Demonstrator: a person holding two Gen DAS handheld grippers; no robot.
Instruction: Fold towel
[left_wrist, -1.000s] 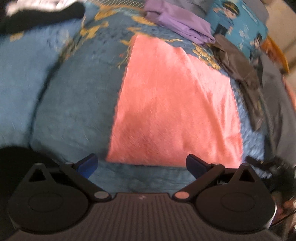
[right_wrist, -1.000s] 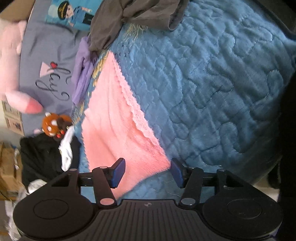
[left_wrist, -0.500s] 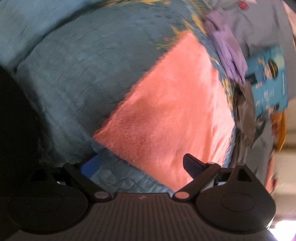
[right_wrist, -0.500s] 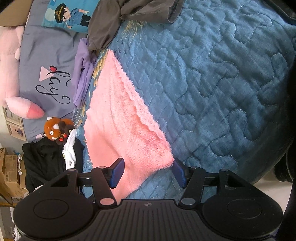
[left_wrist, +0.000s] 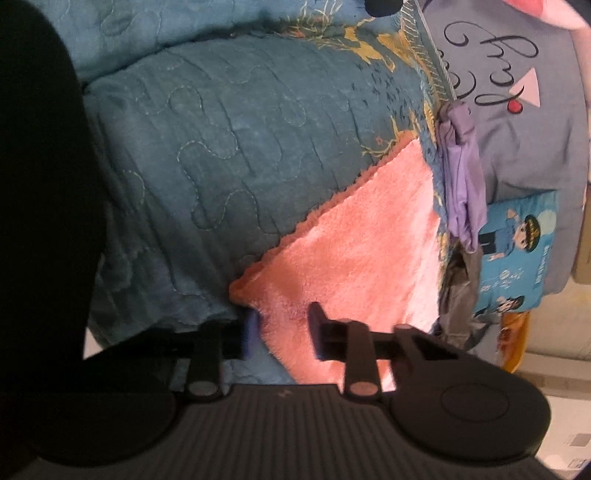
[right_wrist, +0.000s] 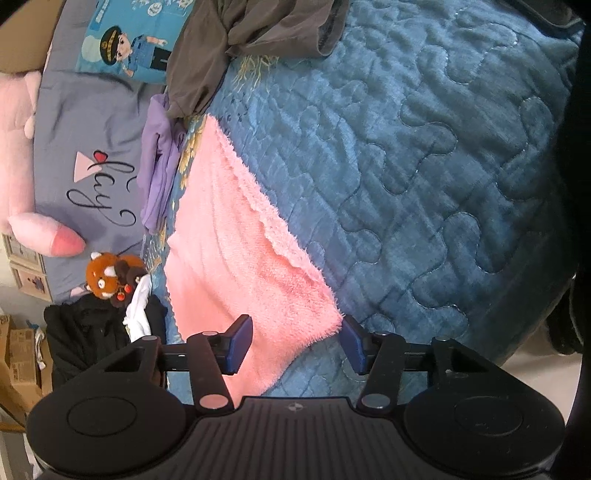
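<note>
The pink towel (right_wrist: 236, 266) lies flat on the blue quilted bedspread (right_wrist: 424, 166) of a bed, and it looks already doubled, because two fuzzy edges run one on the other along its side. In the right wrist view the right tool (right_wrist: 297, 341) stands at the near corner of the towel. Its jaws are about half wide; the corner lies between the two blue pads (right_wrist: 238, 341), but the pads do not press on it and a gap shows on each side. In the left wrist view the left tool (left_wrist: 284, 326) is at the other near corner of the towel (left_wrist: 354, 266). Its jaws have just been closing and they are now narrow, with the towel corner between them. One finger sits on top of the pink cloth and the blue pad (left_wrist: 252, 332) is at the towel's edge, partly hidden, so I cannot tell if the grip is already firm. Beyond the towel a purple cloth (right_wrist: 159, 166) lies at the border of the bedspread, next to a grey pillow with script letters (right_wrist: 92, 155). A dark grey garment (right_wrist: 236, 40) lies near it. A small brown plush toy (right_wrist: 107, 277) rests close to a pile of black clothes (right_wrist: 85, 332).
</note>
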